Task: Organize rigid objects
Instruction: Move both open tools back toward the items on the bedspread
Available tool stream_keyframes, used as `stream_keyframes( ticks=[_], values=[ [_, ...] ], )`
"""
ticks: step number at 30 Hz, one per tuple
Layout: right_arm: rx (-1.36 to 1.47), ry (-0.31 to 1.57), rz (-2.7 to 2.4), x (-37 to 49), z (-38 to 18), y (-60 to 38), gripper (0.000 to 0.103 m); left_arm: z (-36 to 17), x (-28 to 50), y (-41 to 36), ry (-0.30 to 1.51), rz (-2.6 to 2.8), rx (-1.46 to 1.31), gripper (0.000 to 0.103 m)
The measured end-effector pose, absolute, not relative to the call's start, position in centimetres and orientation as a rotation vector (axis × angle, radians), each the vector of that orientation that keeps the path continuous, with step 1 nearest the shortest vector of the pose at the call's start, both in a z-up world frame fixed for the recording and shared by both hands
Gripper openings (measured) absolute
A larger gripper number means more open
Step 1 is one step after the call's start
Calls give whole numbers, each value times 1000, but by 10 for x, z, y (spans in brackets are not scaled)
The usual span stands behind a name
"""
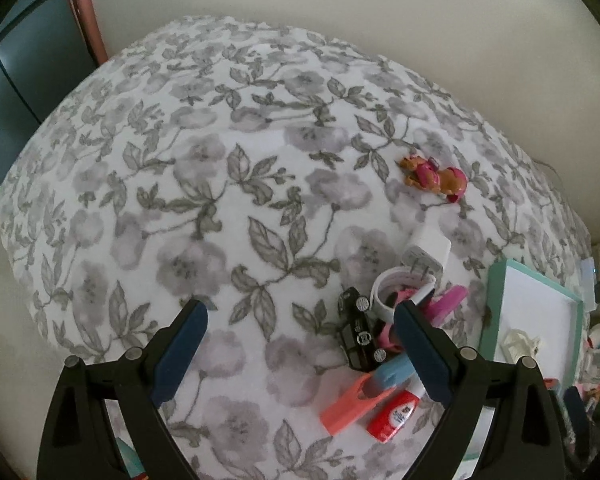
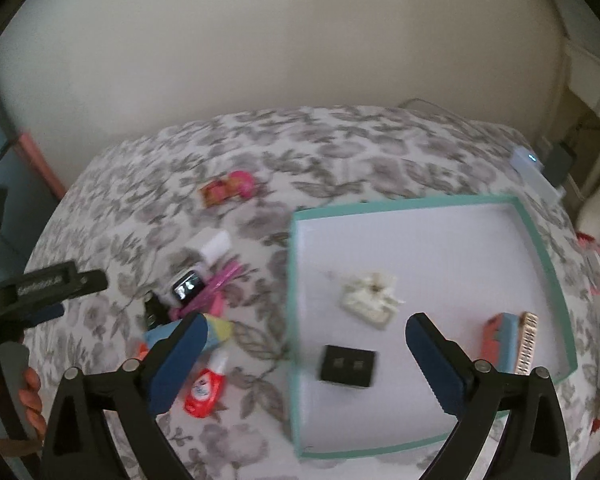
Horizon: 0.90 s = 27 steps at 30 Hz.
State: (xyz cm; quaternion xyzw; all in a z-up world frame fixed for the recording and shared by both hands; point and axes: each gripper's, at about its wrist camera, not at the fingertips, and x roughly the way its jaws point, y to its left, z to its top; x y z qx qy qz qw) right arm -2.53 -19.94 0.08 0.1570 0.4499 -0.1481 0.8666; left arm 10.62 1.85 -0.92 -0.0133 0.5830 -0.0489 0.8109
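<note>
Black square block flat in teal tray on bed; right gripper spread wide above, empty.

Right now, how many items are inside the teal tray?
3: a black square block near the front-left, a cream piece mid-tray, and an orange-blue block with a comb-like strip by the tray's right wall.

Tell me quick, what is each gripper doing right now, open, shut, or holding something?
Left gripper: open, holding nothing, above the floral bedspread.
Right gripper: open wide, holding nothing, over the teal tray.
</note>
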Motion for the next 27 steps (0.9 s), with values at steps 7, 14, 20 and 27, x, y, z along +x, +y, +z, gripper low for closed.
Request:
stream_keyframes(
  ticks=[7,14,20,27],
  values=[
    [259,1003,-211,-10,-14,-158,101,-17,102,20,1301,-120,-56,95],
    [252,1090,-196,-2,-40,-145,87,-37,97,17,1369,-110,-22,95],
    [251,1142,-165,2,-54,-134,79,-47,93,9,1396,-118,10,95],
    [221,1205,-146,9,-76,-121,72,-52,94,10,1425,-119,-10,95]
  ],
)
